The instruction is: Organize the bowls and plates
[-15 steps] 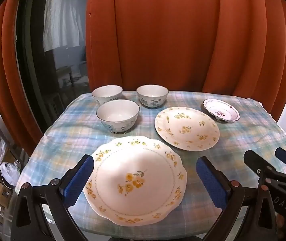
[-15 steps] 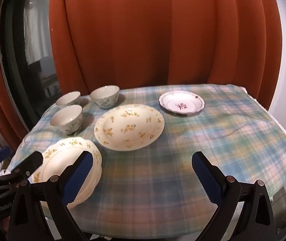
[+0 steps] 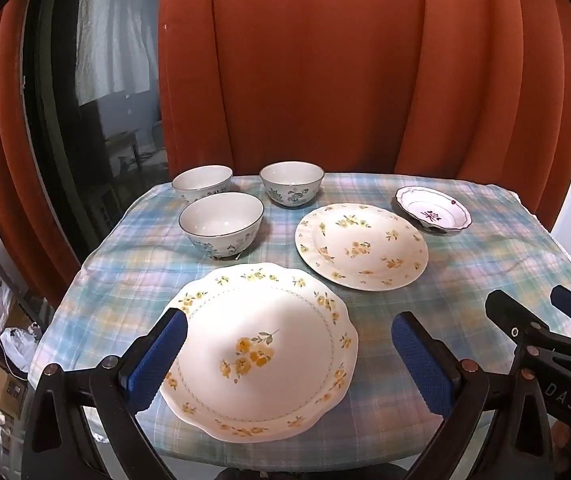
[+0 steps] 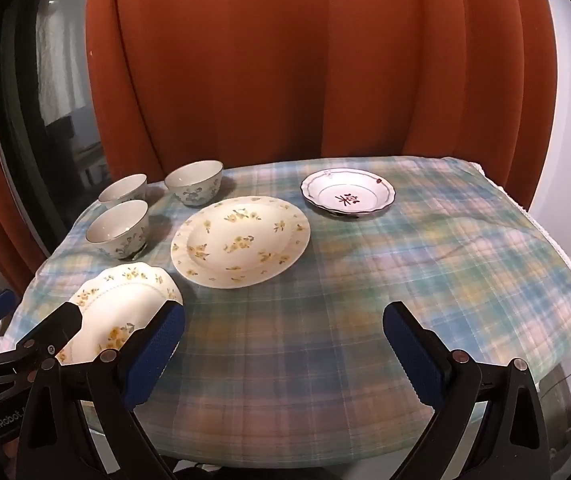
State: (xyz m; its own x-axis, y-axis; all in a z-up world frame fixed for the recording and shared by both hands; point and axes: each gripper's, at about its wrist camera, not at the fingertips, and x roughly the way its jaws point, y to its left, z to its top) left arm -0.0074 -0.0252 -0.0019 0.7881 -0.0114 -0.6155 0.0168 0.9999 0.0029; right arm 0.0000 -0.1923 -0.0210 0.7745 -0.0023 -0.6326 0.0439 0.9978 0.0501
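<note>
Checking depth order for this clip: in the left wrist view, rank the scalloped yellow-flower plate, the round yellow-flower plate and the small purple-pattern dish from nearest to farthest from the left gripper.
1. Scalloped yellow-flower plate: between the open left gripper's fingers, near table edge.
2. Round yellow-flower plate: mid-table, right of centre.
3. Small purple-pattern dish: far right.

Both wrist views downward over one table [image 3: 485, 264]

Cream plates [image 3: 261, 352] [image 3: 361, 246] scattered with yellow flowers, white bowls [image 3: 221, 224] with blue-grey floral sprays and a maroon-motif dish [image 3: 433, 210] sit on pastel plaid cloth [image 4: 405, 264] before rust-orange curtains [image 3: 325, 64].
</note>
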